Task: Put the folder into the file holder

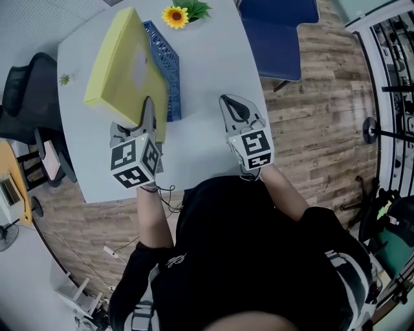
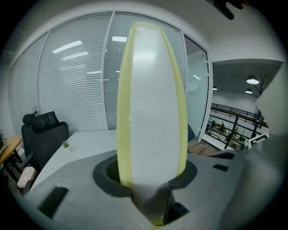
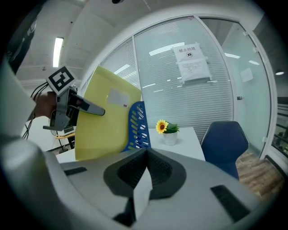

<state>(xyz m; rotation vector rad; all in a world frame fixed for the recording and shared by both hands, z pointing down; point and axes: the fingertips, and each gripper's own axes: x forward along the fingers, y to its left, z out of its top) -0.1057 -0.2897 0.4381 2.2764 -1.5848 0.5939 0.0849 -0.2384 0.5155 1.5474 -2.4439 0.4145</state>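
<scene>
A thick yellow folder (image 1: 119,61) hangs tilted above the white table (image 1: 207,84), with its far edge over the blue lattice file holder (image 1: 169,64). My left gripper (image 1: 150,106) is shut on the folder's near edge. In the left gripper view the folder (image 2: 153,112) stands edge-on between the jaws and fills the middle. My right gripper (image 1: 234,106) rests to the right of the holder, shut and holding nothing. From the right gripper view, the folder (image 3: 103,121) leans in front of the file holder (image 3: 137,126), which is partly hidden behind it.
A potted sunflower (image 1: 178,14) stands at the table's far edge behind the holder. A blue chair (image 1: 278,32) is at the far right, and a black office chair (image 1: 29,90) is on the left. A tiny green plant (image 1: 64,79) sits near the table's left edge.
</scene>
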